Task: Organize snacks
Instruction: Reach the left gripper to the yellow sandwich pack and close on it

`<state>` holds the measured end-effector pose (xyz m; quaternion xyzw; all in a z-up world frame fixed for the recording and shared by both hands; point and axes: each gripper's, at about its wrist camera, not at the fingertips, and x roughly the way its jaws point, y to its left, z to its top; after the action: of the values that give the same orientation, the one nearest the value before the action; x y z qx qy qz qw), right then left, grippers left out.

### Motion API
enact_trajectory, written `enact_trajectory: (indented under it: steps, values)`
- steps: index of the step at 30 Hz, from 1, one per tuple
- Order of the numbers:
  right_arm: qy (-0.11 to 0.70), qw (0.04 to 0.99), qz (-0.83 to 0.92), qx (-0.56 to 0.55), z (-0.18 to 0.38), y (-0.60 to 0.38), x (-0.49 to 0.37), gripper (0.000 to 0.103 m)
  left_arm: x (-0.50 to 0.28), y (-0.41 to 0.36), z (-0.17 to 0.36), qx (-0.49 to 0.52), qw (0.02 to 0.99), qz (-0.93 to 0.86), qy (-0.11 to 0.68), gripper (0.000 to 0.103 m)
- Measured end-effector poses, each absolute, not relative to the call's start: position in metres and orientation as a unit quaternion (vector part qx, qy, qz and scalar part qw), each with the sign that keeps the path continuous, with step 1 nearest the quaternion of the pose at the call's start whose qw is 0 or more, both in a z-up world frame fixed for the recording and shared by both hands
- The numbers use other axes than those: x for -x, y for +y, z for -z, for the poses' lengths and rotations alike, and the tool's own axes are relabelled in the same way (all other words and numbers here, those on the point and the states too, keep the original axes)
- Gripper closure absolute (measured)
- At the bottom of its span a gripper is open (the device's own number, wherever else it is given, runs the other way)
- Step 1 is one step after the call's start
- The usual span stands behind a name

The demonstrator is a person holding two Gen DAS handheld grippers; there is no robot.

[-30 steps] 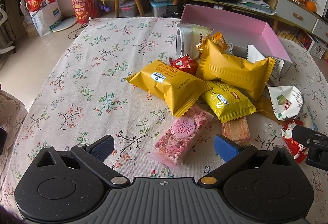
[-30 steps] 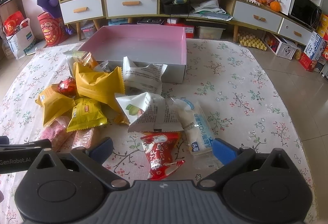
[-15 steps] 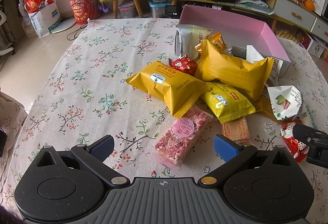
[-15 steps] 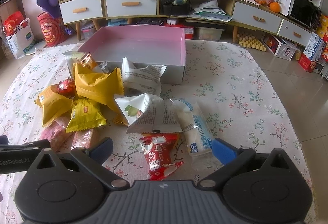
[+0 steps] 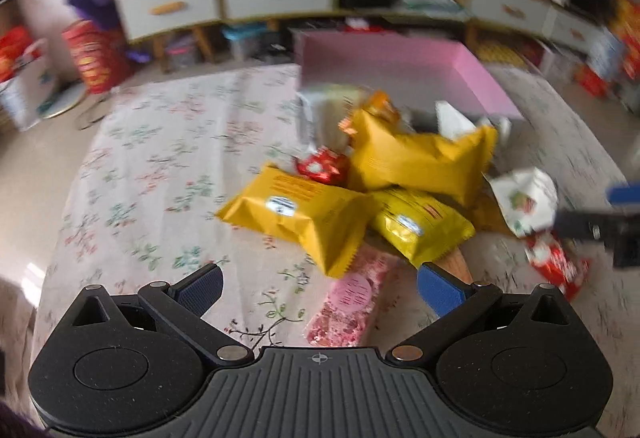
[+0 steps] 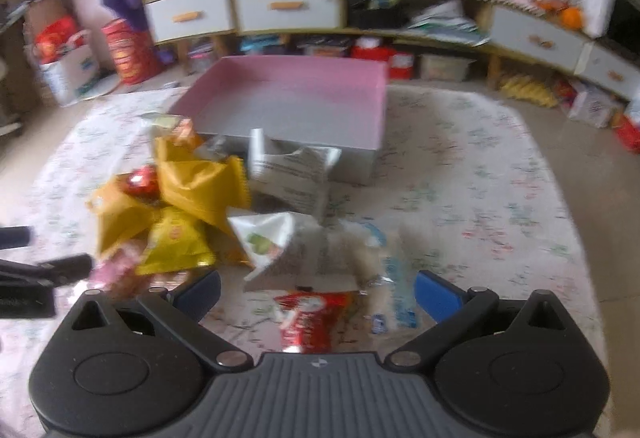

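Both views are motion-blurred. In the left wrist view, the left gripper (image 5: 318,286) sits low in the frame with its blue-padded fingers (image 5: 200,288) spread wide and holding nothing, above a table draped in a white floral-print cloth (image 5: 160,165). A pink speckled candy bar in a clear wrapper (image 5: 352,306) lies between the fingers, at about 12 o'clock from the gripper. Beyond it, a large yellow foil snack packet (image 5: 296,213) leans on a smaller yellow foil packet (image 5: 416,230), with a small red foil sweet (image 5: 322,167) and another plump yellow packet (image 5: 416,157) behind them. A shallow rectangular box with a pink inside (image 5: 400,73) stands at 12 o'clock, at the far side of the pile. At 2 o'clock lies a white crumpled pouch with a green print (image 5: 524,199), and a red printed sachet (image 5: 556,266) beside it. In the right wrist view, the right gripper (image 6: 318,290) is likewise opened wide and empty; the same red sachet (image 6: 308,322) lies between its fingers, touching the white pouch (image 6: 288,250) just ahead. A pale bag with blue lettering (image 6: 396,278) rests just inside the right finger (image 6: 438,296), and the pink box (image 6: 296,105) stands at 12 o'clock behind the snack heap.
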<state>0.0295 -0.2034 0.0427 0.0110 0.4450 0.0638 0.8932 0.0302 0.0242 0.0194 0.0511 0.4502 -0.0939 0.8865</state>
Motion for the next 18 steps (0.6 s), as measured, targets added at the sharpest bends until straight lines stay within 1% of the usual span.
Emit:
enact_trajectory:
  steps: [3,6,9,14,18]
  values:
    - [0.457,0.886,-0.071,-0.020,-0.043,-0.210,-0.041,0.013,-0.039,0.029,-0.018,-0.042,0.883,0.092,0.459,0.000]
    - [0.472,0.878,-0.069,-0.046,-0.038,-0.219,-0.048,0.013,-0.050,0.042,-0.015,0.003,0.876,0.088,0.474,0.000]
    - [0.485,0.868,-0.070,-0.080,-0.034,-0.227,-0.055,0.014,-0.059,0.054,-0.014,0.041,0.876,0.079,0.473,0.000]
    - [0.494,0.860,-0.067,-0.106,-0.028,-0.233,-0.060,0.014,-0.078,0.068,-0.008,0.109,0.868,0.059,0.480,0.000]
    - [0.504,0.854,-0.071,-0.111,-0.022,-0.228,-0.065,0.016,-0.089,0.068,0.000,0.126,0.867,0.031,0.480,0.000]
